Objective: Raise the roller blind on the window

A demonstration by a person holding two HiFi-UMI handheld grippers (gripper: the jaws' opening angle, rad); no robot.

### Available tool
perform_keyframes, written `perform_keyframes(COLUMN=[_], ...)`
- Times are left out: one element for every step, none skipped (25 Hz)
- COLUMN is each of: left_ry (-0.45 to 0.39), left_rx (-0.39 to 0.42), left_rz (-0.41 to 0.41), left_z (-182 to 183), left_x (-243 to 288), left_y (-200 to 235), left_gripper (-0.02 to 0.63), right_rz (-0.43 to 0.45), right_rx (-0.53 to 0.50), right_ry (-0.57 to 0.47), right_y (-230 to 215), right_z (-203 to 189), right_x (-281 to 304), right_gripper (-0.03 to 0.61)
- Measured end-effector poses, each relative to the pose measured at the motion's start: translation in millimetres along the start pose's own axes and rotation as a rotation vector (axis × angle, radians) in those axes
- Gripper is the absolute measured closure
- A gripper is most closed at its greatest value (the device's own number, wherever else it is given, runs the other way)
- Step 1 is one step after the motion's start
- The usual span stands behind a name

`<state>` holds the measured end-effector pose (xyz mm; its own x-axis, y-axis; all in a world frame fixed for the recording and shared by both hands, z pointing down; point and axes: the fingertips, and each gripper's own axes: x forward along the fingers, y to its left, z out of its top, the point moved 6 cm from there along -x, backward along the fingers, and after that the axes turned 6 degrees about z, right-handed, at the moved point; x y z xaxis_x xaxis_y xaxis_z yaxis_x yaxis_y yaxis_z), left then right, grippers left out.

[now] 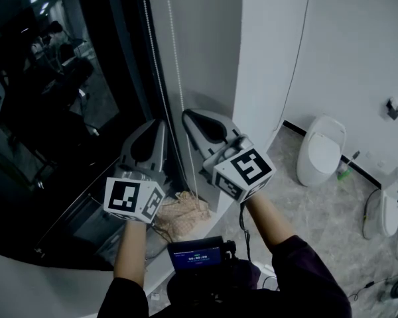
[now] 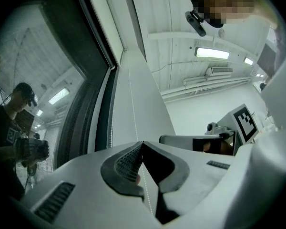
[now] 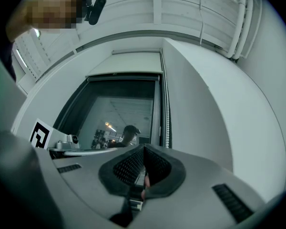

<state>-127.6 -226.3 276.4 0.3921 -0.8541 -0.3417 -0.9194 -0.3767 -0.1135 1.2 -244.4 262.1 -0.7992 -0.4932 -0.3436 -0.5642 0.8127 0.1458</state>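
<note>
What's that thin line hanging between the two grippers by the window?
A bead chain, seen in the head view between the left gripper and right gripper.

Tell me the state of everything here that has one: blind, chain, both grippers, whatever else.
Roller blind, up, window glass uncovered.
Bead chain, hanging straight, gripped.
Left gripper, shut on the bead chain.
Right gripper, shut, no chain seen between its jaws.
Toilet, lid down.
Cloth, crumpled.
</note>
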Motion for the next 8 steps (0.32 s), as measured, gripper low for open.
perform_keyframes(left_ry=[-0.001,-0.001,0.001,0.002,0.001,-0.002,-0.006,-0.01], left_rx=[0.0,-0.001,-0.002,-0.003,-0.002,0.0,0.004,0.008], left_rz=[-0.001,0.0,0.002,0.003,0.003,0.0,-0.003,-0.006], left_z=[-0.8,-1.3,-1.5,-1.7,-2.3,-3.2,-4.3,-5.4], left_x=[0.0,0.2,0.4,0.6,1.0,1.5,2.2,2.8], left_y=[0.1,0.2,0.3,0.3,0.4,0.6,0.8,1.0], left_gripper=[0.604,0.604,0.604,0.604,0.604,0.604,0.604,0.604], right_rz=[-0.001,0.0,0.0,0.0,0.0,-0.001,-0.002,-0.003], right_rx=[0.002,0.002,0.001,0.0,0.001,0.002,0.004,0.006], right_ry=[-0.002,-0.004,-0.006,-0.007,-0.006,-0.004,-0.003,-0.001], right_y=[-0.2,-0.6,-1.1,-1.6,-2.2,-2.7,-3.1,-3.5], right_z=[0.3,0.6,0.7,0.6,0.3,0.1,-0.2,-0.4], right_x=[-0.3,-0.5,-0.6,-0.8,-1.0,-1.2,-1.4,-1.6], right_gripper=[0.571,0.571,0.571,0.571,0.571,0.571,0.571,0.571])
